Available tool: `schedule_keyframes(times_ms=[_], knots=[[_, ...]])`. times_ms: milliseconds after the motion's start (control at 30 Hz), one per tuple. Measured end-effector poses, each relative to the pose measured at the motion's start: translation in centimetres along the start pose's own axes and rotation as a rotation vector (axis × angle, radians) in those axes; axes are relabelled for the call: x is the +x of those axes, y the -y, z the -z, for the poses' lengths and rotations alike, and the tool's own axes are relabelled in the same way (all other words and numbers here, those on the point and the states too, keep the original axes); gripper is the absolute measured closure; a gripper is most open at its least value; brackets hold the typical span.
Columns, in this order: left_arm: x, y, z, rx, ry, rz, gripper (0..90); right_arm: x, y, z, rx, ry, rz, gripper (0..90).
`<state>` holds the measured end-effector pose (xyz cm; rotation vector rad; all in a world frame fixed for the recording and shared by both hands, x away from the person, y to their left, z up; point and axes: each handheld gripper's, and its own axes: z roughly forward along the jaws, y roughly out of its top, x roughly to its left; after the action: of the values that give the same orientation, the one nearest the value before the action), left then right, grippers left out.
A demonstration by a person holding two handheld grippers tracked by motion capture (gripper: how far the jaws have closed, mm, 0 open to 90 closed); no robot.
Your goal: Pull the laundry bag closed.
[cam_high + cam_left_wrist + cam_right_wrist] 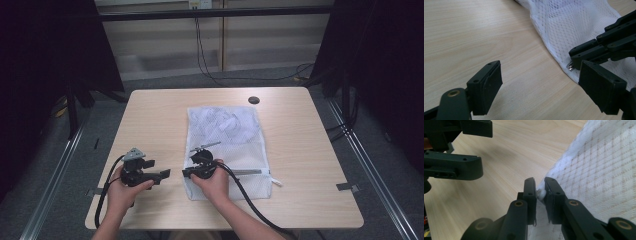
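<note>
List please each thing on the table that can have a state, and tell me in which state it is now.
Mesh laundry bag: lying flat on the table, with white items inside.
Zipper pull: pinched between the right gripper's jaws, at the bag's near left corner.
Right gripper: shut on the zipper pull.
Left gripper: open, holding nothing, over bare wood beside the bag.

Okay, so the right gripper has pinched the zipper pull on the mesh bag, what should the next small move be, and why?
Probably bring the left gripper in to clamp the mesh bag edge beside the pull. The right gripper is shut on the zipper pull at the bag's corner, while the left is open over bare table just short of the fabric. Unheld, the bag would likely drag along instead of unzipping.
</note>
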<state>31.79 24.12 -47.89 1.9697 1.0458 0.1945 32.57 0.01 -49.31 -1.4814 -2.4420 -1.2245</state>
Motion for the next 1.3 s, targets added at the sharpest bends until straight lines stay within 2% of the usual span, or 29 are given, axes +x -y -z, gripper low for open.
schedule_keyframes(times_ms=[200, 300, 467, 533, 600, 667, 900, 1233, 1300], knots=[[0.1, 0.0, 0.0, 0.003, 0.009, 0.013, 19.7, -0.1, -0.1, -0.2, 0.013, 0.004, -0.013, 85.1], [0.1, 0.0, 0.0, 0.021, 0.038, 0.032, 21.6, -0.2, -0.1, -0.2, 0.013, 0.0, -0.029, 86.7], [-0.1, -0.1, 0.0, 0.016, 0.073, 0.055, 21.8, -0.2, -0.4, 0.4, 0.001, -0.022, -0.05, 86.9], [-0.3, -0.1, -0.1, 0.026, 0.086, 0.053, 21.8, -0.3, -0.5, 0.7, -0.008, -0.031, -0.049, 86.8], [-0.5, -0.1, -0.3, 0.034, 0.105, 0.071, 21.8, -0.3, -0.6, 1.1, -0.018, -0.039, -0.051, 86.9], [-0.7, -0.2, -0.5, 0.04, 0.12, 0.065, 22.1, -0.3, -0.6, 1.4, -0.026, -0.045, -0.05, 86.9], [-1.3, -0.2, -0.8, 0.044, 0.192, 0.088, 25.7, -0.3, -0.8, 2.1, -0.044, -0.046, -0.051, 86.8], [-1.9, -0.1, -1.9, 0.08, 0.227, 0.11, 28.2, -0.3, -0.8, 2.5, -0.06, -0.055, -0.052, 86.9], [-2.1, -0.1, -2.2, 0.081, 0.239, 0.124, 28.4, -0.2, -0.8, 2.7, -0.065, -0.057, -0.055, 86.9]])
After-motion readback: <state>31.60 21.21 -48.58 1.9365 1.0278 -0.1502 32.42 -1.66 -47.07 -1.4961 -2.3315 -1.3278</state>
